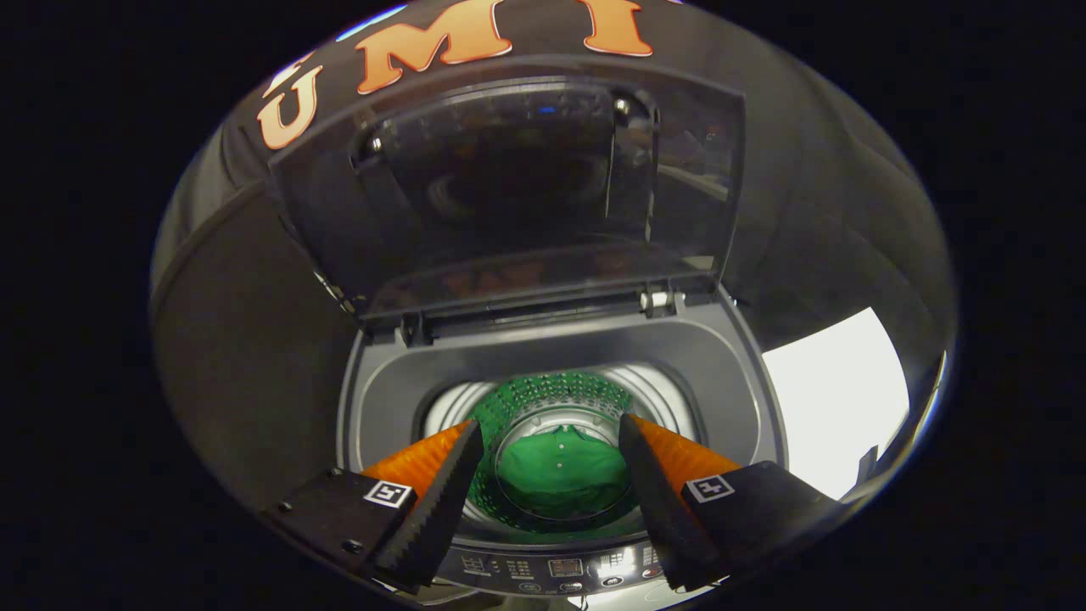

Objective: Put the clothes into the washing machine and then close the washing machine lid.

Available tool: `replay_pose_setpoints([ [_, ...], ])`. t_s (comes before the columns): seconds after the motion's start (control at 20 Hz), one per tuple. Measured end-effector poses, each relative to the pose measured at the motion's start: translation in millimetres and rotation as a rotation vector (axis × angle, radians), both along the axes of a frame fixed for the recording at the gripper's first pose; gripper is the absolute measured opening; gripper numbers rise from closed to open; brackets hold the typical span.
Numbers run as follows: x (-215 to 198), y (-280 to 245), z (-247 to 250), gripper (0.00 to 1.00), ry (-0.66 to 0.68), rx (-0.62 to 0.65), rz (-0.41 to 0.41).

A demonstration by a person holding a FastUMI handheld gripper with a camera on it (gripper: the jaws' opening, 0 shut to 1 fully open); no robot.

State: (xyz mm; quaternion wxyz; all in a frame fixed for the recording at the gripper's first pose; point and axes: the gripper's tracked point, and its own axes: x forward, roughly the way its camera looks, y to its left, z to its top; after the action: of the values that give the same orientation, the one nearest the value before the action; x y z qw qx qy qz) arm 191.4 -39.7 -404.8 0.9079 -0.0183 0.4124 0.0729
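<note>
The gripper (550,441) hangs over the washing machine (730,382), fingers spread wide and holding nothing. Down in the drum lies a green garment (556,475), its edges hidden by the fingers. Behind the drum the lid (509,187) stands raised.

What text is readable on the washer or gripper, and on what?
Panel: button and display markings, too small and blurred to read.
Tags on the gripper: square code patterns, no words.
Lid: no print of its own that can be read.
The gripper is open above the drum, with the green shirt lying inside, beyond its fingers.
</note>
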Motion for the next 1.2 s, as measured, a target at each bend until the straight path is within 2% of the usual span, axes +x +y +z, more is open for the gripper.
replay_pose_setpoints([
  [0.4, 24, 21, 116, 0.99, -0.193, -0.004, 0.061],
  [0.75, 64, 54, 217, 0.99, -0.37, 0.041, 0.116],
  [0.9, 88, 58, 234, 0.99, -0.407, 0.027, 0.121],
  [1.2, 140, 64, 221, 0.99, -0.405, 0.008, 0.121],
])
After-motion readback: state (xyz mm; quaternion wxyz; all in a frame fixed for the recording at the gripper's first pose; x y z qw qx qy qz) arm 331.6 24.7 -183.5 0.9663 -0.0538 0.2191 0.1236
